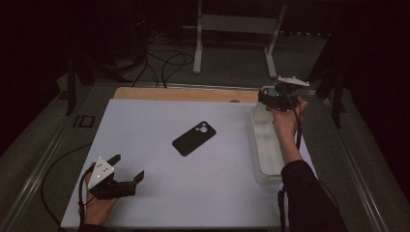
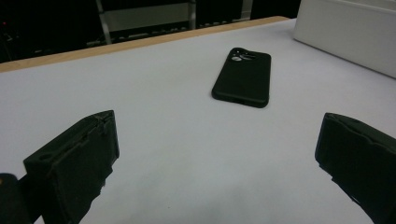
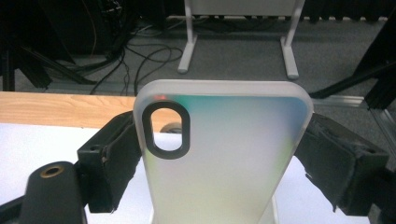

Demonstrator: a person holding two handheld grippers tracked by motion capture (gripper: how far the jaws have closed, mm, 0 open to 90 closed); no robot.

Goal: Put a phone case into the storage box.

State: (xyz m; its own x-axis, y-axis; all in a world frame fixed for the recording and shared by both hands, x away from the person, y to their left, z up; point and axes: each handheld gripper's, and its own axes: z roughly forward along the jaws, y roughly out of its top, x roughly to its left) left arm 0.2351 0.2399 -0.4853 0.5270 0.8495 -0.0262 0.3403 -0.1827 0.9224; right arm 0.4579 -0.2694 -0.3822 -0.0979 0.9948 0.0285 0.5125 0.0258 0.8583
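A black phone case (image 1: 194,138) (image 2: 243,77) lies flat, camera cutout up, in the middle of the white table top (image 1: 159,193). My left gripper (image 1: 128,166) (image 2: 217,135) rests open near the front left corner, aimed at the black case from a distance, with nothing between its jaws. My right gripper (image 1: 265,98) (image 3: 219,140) is held up over the far end of the white tray (image 1: 265,150). It is shut on a frosted translucent phone case (image 3: 224,158) with a dark oval camera hole, gripped by its two long sides and standing upright.
The white tray (image 2: 345,32) runs along the table's right side. A wooden strip (image 1: 183,94) borders the far edge. Beyond it, on the floor, stand a white frame's legs (image 1: 198,43) and loose cables (image 1: 164,63).
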